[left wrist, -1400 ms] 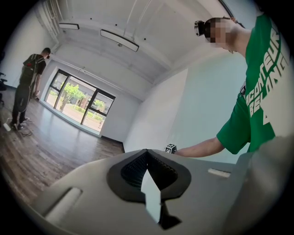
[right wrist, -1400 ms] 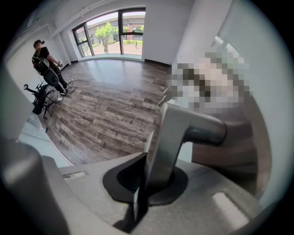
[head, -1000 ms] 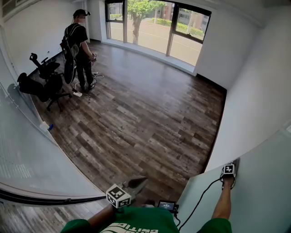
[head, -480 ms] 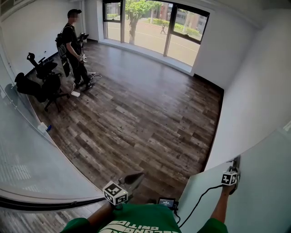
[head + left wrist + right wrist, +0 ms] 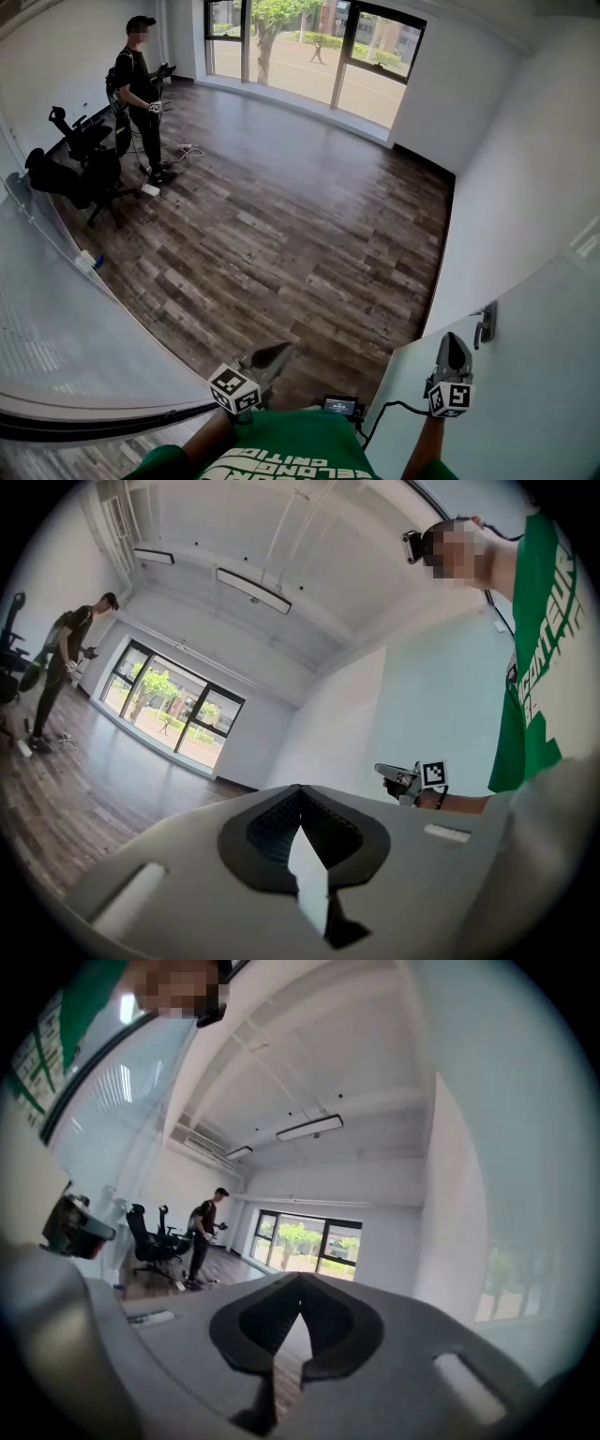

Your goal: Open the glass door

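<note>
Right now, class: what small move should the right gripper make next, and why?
Probably lower the right gripper and leave the door handle alone. Its jaws are together on nothing, it sits just short of that handle without touching it, and the glass door already looks swung open, with the wooden floor showing past its edge.

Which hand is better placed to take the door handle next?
Right. The right gripper sits just below the handle on the glass door, jaws shut and empty. The left gripper is over the floor, away from it.
</note>
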Action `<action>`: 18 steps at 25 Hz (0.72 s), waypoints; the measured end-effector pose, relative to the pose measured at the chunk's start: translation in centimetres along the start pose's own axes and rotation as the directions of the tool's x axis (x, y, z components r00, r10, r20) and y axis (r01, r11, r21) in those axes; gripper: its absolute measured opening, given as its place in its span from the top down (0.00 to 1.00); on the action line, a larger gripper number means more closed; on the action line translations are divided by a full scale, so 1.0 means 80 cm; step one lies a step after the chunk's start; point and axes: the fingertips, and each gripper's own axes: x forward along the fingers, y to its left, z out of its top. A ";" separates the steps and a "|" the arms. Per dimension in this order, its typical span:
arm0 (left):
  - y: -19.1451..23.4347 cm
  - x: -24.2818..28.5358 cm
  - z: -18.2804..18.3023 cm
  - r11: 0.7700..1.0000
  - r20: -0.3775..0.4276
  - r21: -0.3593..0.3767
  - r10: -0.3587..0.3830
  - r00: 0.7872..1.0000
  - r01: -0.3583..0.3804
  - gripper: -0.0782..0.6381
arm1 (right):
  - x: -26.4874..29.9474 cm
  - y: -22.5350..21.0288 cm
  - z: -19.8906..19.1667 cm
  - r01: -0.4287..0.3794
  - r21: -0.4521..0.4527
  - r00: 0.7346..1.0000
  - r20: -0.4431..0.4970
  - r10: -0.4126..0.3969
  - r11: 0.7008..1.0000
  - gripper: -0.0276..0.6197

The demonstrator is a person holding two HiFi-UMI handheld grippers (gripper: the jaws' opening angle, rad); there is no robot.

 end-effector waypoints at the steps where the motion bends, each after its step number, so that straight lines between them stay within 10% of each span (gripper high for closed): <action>1: -0.003 -0.004 0.000 1.000 0.002 0.002 -0.008 1.000 0.008 0.87 | -0.009 0.023 0.008 -0.030 0.021 0.999 0.019 0.030 0.999 0.97; 18: -0.039 -0.030 -0.009 0.996 -0.046 0.003 -0.089 0.995 0.089 0.87 | -0.102 0.165 0.016 -0.184 0.099 0.983 0.010 0.184 0.978 0.97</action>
